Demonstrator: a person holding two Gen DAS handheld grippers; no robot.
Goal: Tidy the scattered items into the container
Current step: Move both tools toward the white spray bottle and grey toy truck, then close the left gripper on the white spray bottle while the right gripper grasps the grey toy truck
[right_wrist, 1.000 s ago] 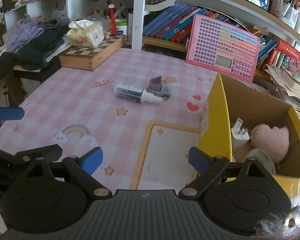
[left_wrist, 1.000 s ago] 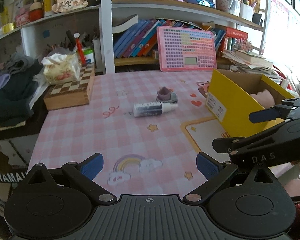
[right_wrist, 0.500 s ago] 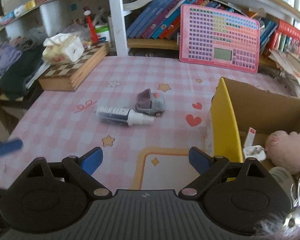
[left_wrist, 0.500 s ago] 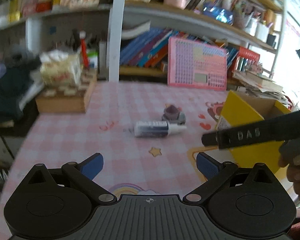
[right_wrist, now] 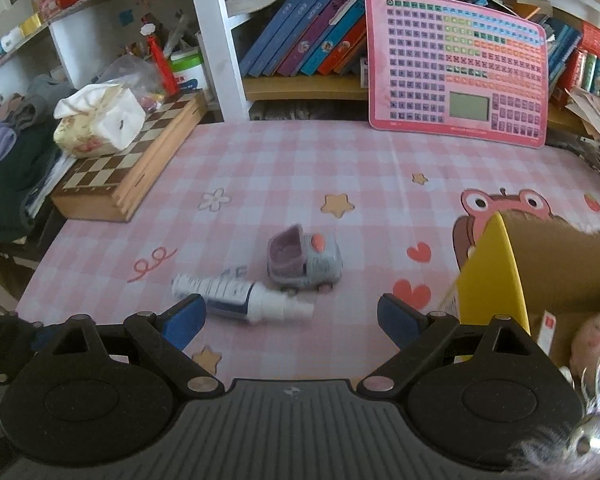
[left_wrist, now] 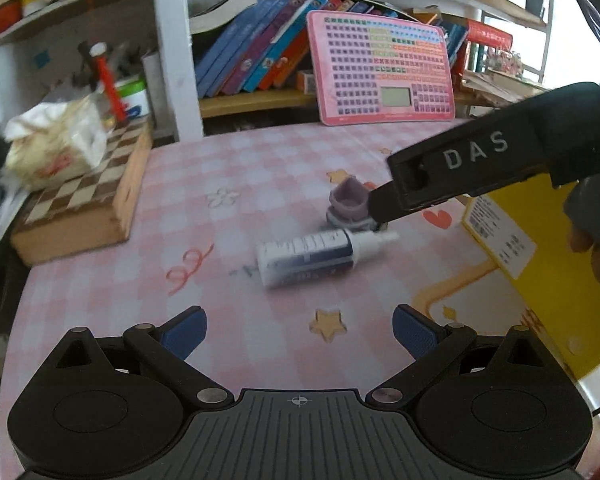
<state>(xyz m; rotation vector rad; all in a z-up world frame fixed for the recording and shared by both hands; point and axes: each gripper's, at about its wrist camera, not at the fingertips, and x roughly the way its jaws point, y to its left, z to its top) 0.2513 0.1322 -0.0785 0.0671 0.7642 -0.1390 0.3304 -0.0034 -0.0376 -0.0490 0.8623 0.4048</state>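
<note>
A white and dark blue tube [left_wrist: 312, 256] lies on its side on the pink checked mat, and a small grey and purple toy truck [left_wrist: 346, 202] stands just behind it. My left gripper [left_wrist: 299, 332] is open, a short way in front of the tube. My right gripper [left_wrist: 384, 206] reaches in from the right, its tip hiding part of the truck. In the right wrist view the right gripper [right_wrist: 292, 320] is open, with the tube [right_wrist: 240, 296] just beyond its left finger and the truck [right_wrist: 304, 260] ahead. The yellow cardboard box [right_wrist: 496, 272] at the right holds a pink plush [right_wrist: 596, 340].
A wooden chessboard box [right_wrist: 132, 176] with a tissue pack [right_wrist: 100, 120] on it sits at the left. A pink toy keyboard [right_wrist: 460, 68] leans against the bookshelf at the back. A pile of clothes [right_wrist: 8, 168] lies off the mat's left edge. The box [left_wrist: 540, 272] bounds the right.
Both grippers have moved forward toward the tube and the truck. The right gripper has swung in from the box side to just over the truck. Tube and truck have not moved.
</note>
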